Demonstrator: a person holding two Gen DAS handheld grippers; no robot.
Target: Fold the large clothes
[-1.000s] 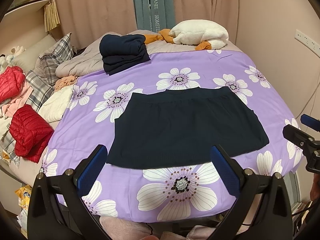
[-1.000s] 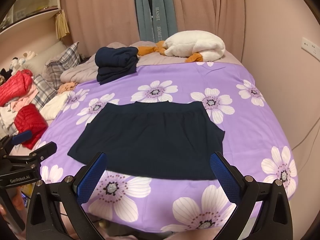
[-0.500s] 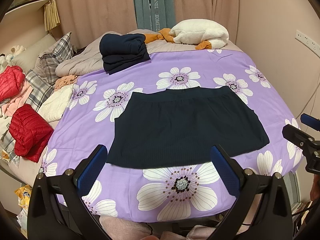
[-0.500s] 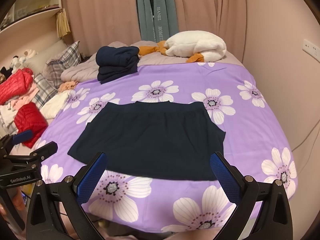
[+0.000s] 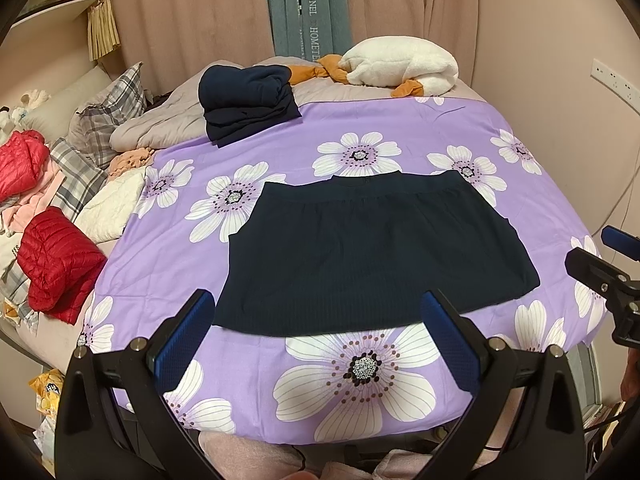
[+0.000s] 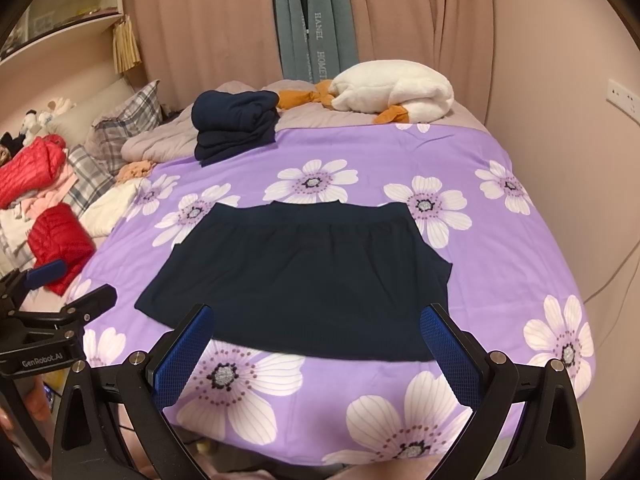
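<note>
Two grippers — left gripper (image 5: 316, 334) and right gripper (image 6: 316, 336) — hover unmoved since the earlier frames, fingers spread wide, holding nothing. Beyond them the dark skirt (image 5: 372, 252) lies flat, unshifted, on the purple bedspread (image 5: 400, 120); farther back, folded dark clothes (image 5: 246, 104).

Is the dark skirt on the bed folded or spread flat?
Spread flat: the dark skirt lies open on the purple sheet, waistband and hem both visible.
</note>
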